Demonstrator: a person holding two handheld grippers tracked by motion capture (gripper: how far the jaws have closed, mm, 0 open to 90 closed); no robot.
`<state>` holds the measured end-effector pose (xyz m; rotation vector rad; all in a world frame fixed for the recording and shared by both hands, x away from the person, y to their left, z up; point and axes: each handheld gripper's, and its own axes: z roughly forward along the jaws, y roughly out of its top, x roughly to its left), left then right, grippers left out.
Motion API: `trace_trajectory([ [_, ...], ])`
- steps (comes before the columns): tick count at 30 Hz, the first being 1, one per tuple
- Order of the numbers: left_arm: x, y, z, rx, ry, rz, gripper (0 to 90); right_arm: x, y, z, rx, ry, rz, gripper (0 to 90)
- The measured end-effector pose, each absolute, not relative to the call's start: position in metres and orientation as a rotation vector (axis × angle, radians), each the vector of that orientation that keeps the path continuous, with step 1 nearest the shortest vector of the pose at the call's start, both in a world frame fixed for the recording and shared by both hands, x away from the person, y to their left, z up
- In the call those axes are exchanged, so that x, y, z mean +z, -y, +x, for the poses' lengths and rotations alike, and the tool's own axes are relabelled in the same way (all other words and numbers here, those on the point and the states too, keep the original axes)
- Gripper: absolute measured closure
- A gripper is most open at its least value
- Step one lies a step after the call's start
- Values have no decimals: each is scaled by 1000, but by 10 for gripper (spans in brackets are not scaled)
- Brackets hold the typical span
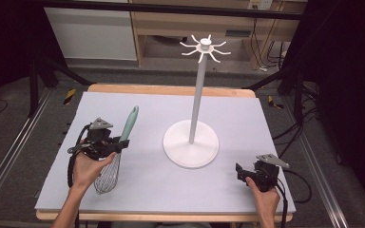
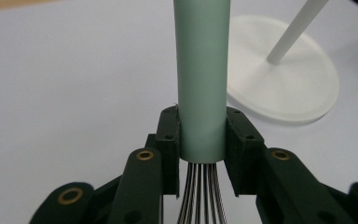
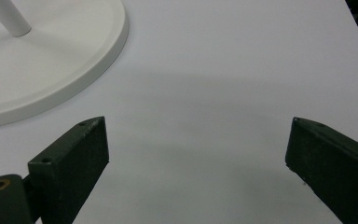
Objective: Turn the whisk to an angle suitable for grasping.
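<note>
Pale-green-handled steel wire whisk (image 1: 118,152), pinched at the handle's base by left gripper (image 1: 116,146). Right gripper (image 1: 240,172) spread wide, holding nothing. Lilac-grey tabletop (image 1: 147,190); tall white hook stand (image 1: 191,142); dark surrounding room.

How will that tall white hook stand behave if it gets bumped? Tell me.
The stand probably resists light nudges: its base is a broad disc lying flat on the table. A push near the hooks may rock it, since the pole is tall and thin.

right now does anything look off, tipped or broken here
Nothing stands out. The whisk is clamped by its green handle in the left gripper, wires intact. The white stand is upright on the mat. The right gripper is open, with nothing between its jaws.
</note>
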<state>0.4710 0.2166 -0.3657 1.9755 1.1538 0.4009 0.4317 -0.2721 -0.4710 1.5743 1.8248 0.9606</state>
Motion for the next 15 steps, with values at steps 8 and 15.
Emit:
trace_trajectory([
  [8,-354,-215,459,458,-1062,1839,687,-470,272,431,963,-1820,1566,64],
  [15,-345,-211,452,494,-994,1769,686,-470,272,431,970,-1817,1564,64],
])
